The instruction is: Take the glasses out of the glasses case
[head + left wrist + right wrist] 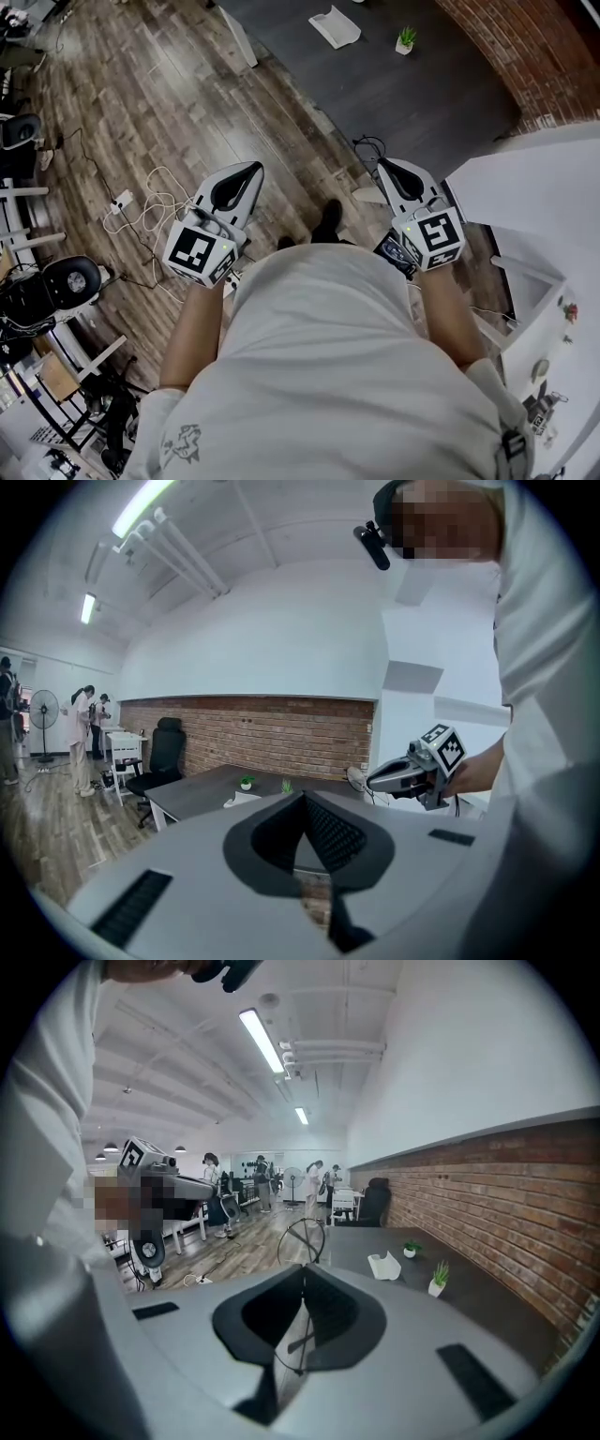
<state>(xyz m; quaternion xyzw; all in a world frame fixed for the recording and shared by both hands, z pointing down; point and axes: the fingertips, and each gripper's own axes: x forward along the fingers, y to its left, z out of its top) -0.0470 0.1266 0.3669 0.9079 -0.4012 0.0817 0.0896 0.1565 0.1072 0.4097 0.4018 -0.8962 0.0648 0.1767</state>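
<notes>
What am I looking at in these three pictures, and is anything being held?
A person holds a two-jaw gripper in each hand; there is no robot arm. The head view comes from a camera on the person's head, looking down: left gripper at left, right gripper at right. The other two views come from cameras riding on each gripper, looking along its jaws. The right gripper is shut on thin wire-rimmed glasses. The left gripper's jaws are together with nothing between. Ahead, a dark table carries a white object and a small plant.
</notes>
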